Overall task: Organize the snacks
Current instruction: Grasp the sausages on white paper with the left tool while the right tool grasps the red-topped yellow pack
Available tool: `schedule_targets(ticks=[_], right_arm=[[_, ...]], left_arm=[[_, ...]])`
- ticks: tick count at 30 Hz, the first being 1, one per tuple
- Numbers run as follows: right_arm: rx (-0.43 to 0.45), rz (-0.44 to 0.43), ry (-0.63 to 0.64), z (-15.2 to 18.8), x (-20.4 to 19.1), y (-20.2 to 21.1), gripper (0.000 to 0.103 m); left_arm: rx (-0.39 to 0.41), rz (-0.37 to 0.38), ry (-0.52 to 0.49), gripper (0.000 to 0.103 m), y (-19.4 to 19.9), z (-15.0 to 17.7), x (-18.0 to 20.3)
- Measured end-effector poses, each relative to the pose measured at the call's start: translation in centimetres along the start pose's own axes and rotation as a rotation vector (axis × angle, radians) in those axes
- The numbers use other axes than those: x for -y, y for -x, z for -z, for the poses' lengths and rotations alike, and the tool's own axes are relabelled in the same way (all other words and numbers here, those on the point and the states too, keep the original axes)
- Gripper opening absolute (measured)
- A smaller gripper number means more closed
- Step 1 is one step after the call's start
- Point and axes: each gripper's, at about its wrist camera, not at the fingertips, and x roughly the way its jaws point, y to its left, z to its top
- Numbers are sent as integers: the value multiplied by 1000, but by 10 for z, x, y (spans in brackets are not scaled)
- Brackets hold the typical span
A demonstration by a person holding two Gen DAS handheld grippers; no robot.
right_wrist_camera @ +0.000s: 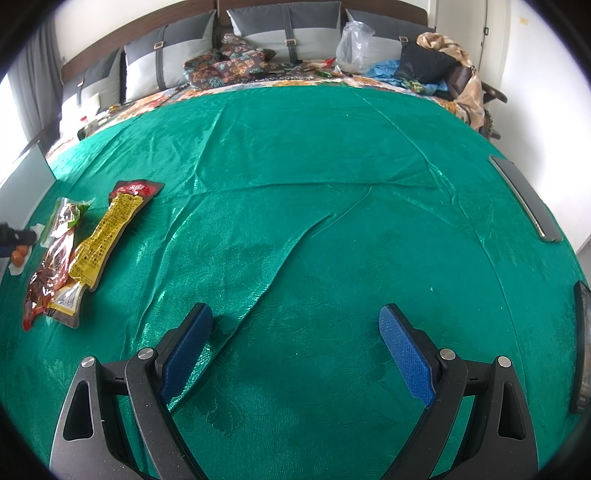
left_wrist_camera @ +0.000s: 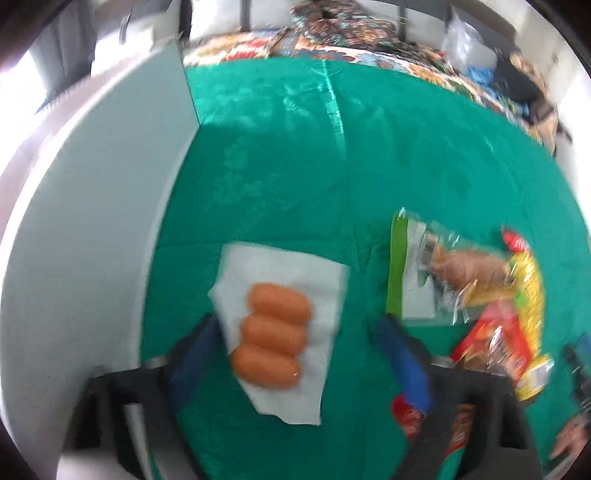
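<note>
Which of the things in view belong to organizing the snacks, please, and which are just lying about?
For the job:
- three sausages on a white paper napkin
- snack packets piled beside them

Lying about:
- phone at the cloth's right edge
- clear plastic bag
- patterned fabric
- pillows

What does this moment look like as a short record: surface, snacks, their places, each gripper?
surface: green cloth spread over a bed
sausages: three sausages side by side on a white napkin
packets: snack packets piled to the right of the napkin, apart from it
left gripper: open, straddling the sausages, pads not touching them
right gripper: open, over bare cloth, nothing between its fingers
</note>
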Motion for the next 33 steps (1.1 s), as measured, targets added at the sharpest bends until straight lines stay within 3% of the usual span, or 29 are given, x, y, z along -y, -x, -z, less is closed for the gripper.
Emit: schedule_targets(ticks=[1, 5, 11, 13, 15, 19, 24, 33], right_arm=[[0, 0, 0, 0, 0, 0, 94], [0, 0, 0, 0, 0, 0, 94], [0, 0, 0, 0, -1, 0, 94], [0, 1, 0, 0, -1, 0, 94], [0, 1, 0, 0, -1, 0, 94], [0, 1, 0, 0, -1, -1, 94], [0, 1, 0, 0, -1, -1, 94], [0, 1, 0, 0, -1, 0, 94]], left_arm=[[16, 22, -11, 60, 4, 4, 1], [-2, 49, -36, 60, 16, 31, 10], [-17, 145, 9, 61, 52, 100, 25], [3, 138, -19, 74, 58, 112, 31], [8, 119, -80, 89, 56, 114, 41], [73, 84, -191, 103, 51, 119, 48], [184, 102, -178, 103, 49, 129, 40], [194, 100, -174, 103, 49, 129, 39]])
